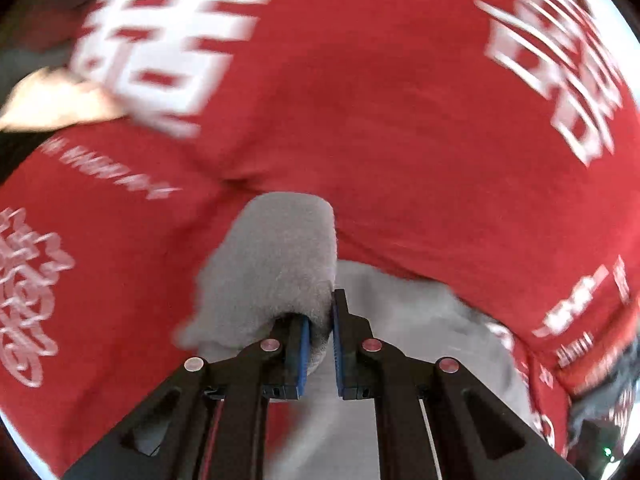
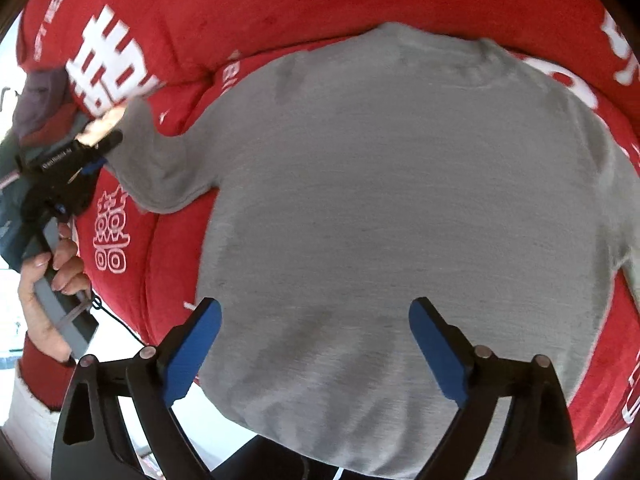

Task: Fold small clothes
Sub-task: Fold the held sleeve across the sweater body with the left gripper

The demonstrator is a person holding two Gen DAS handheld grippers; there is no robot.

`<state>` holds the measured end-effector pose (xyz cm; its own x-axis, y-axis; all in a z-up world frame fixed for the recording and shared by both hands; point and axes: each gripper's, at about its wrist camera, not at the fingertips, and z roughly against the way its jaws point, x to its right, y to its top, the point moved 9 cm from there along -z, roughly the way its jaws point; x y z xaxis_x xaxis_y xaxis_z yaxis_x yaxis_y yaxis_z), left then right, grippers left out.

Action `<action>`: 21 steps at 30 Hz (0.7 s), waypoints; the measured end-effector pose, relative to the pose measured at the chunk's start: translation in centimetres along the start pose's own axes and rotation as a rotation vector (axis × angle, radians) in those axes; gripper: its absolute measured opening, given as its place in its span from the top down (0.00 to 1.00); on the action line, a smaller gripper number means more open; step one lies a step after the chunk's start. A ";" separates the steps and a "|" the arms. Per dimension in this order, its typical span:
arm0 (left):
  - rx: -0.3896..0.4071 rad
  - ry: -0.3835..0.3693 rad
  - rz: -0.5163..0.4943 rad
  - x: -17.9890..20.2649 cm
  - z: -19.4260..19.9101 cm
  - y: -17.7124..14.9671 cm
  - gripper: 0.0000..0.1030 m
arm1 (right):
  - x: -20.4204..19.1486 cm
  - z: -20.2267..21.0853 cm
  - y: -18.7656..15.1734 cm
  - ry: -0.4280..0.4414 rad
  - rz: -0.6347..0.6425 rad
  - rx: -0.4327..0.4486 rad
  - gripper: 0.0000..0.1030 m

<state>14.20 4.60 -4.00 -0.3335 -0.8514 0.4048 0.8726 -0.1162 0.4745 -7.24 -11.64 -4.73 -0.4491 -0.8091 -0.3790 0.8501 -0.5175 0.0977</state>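
A small grey sweater (image 2: 380, 208) lies spread flat on a red cloth with white characters (image 2: 224, 12). My left gripper (image 1: 320, 320) is shut on the cuff of the grey sleeve (image 1: 276, 264), which bunches up over its blue pads. In the right wrist view that same gripper (image 2: 100, 148) holds the sleeve end (image 2: 156, 168) at the far left, with a hand on its handle. My right gripper (image 2: 316, 316) is open and empty, hovering above the sweater's lower hem.
The red cloth (image 1: 360, 100) covers the whole surface under the sweater. A purple-grey garment (image 2: 40, 96) lies at the far left edge. A white surface (image 2: 32, 412) shows below the cloth at the lower left.
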 end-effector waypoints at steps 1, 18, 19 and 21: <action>-0.010 -0.016 -0.046 3.1 -0.8 -0.5 0.90 | 0.7 0.4 -0.1 0.019 -0.004 -0.005 0.07; -0.252 0.118 -0.366 15.1 -10.1 -13.6 0.06 | 16.8 4.0 -1.7 -0.017 -0.248 0.040 0.07; -0.228 0.125 -0.384 14.9 -9.1 -13.2 0.05 | 16.9 4.0 -1.6 -0.021 -0.246 0.040 0.07; -0.209 0.119 -0.416 14.4 -6.9 -12.4 0.05 | 16.6 4.1 -1.0 -0.034 -0.227 0.047 0.07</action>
<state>1.01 -9.70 -9.44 -0.6372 -0.7618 0.1163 0.7309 -0.5496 0.4047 -16.74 -25.71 -7.36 -0.6371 -0.6789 -0.3649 0.7128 -0.6991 0.0562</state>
